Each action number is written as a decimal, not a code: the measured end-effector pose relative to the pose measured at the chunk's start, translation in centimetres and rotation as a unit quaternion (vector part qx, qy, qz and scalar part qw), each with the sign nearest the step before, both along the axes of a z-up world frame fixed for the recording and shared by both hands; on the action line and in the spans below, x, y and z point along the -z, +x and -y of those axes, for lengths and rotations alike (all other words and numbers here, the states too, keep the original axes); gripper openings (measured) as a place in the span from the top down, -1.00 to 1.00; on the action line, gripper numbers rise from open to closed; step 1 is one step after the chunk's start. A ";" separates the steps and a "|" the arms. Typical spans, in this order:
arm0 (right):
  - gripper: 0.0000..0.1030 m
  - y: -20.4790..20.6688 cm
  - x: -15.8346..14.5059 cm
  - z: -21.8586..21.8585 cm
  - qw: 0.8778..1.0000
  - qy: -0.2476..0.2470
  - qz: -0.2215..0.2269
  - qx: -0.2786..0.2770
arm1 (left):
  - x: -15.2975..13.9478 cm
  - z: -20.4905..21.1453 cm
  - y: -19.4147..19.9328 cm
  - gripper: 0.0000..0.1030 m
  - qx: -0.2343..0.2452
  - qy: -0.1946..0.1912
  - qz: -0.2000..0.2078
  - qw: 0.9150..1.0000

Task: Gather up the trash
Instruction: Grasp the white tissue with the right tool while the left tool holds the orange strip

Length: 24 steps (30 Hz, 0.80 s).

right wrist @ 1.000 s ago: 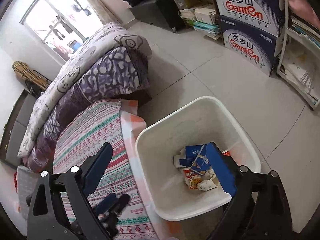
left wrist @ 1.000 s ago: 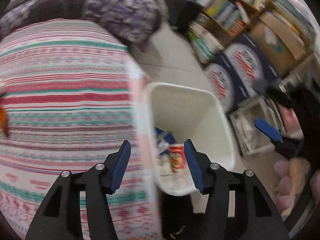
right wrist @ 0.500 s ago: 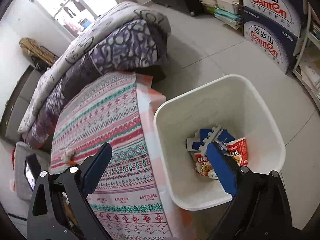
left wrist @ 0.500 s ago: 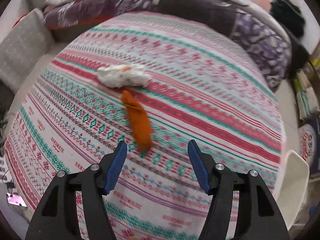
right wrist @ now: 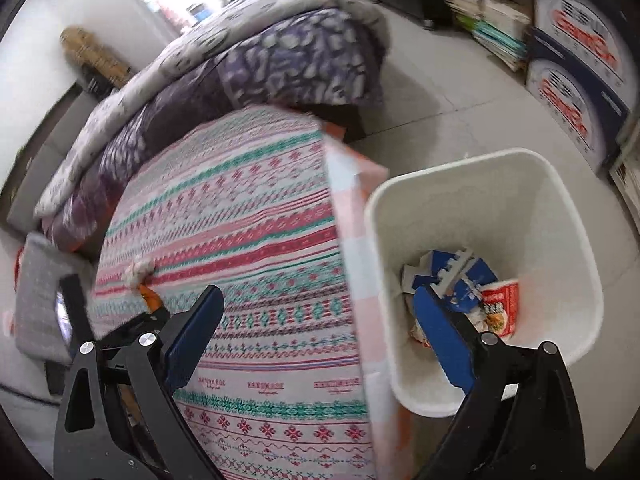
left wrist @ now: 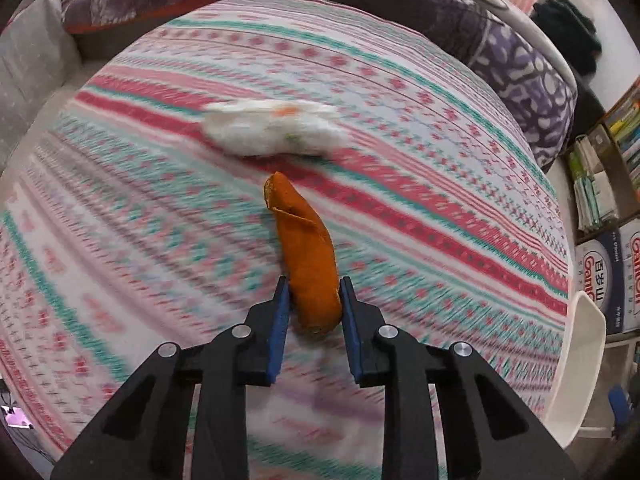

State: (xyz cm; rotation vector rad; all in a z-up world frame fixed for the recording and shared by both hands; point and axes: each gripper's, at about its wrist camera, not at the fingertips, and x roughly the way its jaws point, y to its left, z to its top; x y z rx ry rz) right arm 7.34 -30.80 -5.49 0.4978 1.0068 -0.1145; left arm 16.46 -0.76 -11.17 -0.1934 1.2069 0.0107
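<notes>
Left wrist view: left claw (left wrist: 311, 300) closed partway around curled orange peel (left wrist: 306, 252) on striped tabletop (left wrist: 440, 184); crumpled white tissue (left wrist: 272, 132) at 12 o'clock, uncollected. Right claw (right wrist: 316, 316) wide open, empty. White plastic bin (right wrist: 500, 184) at 3 o'clock already holds cartons.

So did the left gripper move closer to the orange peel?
Yes. The left gripper has come forward over the striped cloth; the orange peel, ahead of it before, now sits between its closed-in fingers.
</notes>
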 end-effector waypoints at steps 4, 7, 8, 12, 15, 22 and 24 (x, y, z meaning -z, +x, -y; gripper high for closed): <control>-0.78 1.7 0.6 -5.0 0.996 -0.043 0.002 -0.083 | -2.7 -5.4 -2.1 0.52 -0.024 -0.007 0.010 1.000; -0.78 3.5 0.5 -9.4 0.987 -0.056 0.018 -0.146 | -5.8 -9.7 -3.7 0.51 -0.041 -0.008 0.032 0.999; -0.79 4.2 0.4 -10.7 0.984 -0.060 0.026 -0.167 | -6.9 -10.8 -4.2 0.51 -0.043 -0.004 0.040 0.998; -0.78 8.1 -0.5 -17.2 0.956 -0.096 0.067 -0.270 | -10.4 -14.2 -6.5 0.51 -0.056 0.003 0.076 0.996; -0.79 10.8 -0.7 -21.9 0.923 -0.152 0.090 -0.342 | -11.2 -16.3 -7.4 0.50 -0.074 -0.018 0.078 0.994; -0.76 15.5 1.5 -28.5 0.871 -0.215 0.084 -0.434 | -11.8 -17.3 -7.9 0.50 -0.062 -0.036 0.076 0.995; -0.75 16.1 2.4 -29.4 0.859 -0.229 0.078 -0.451 | -11.8 -17.3 -8.0 0.49 -0.060 -0.039 0.078 0.994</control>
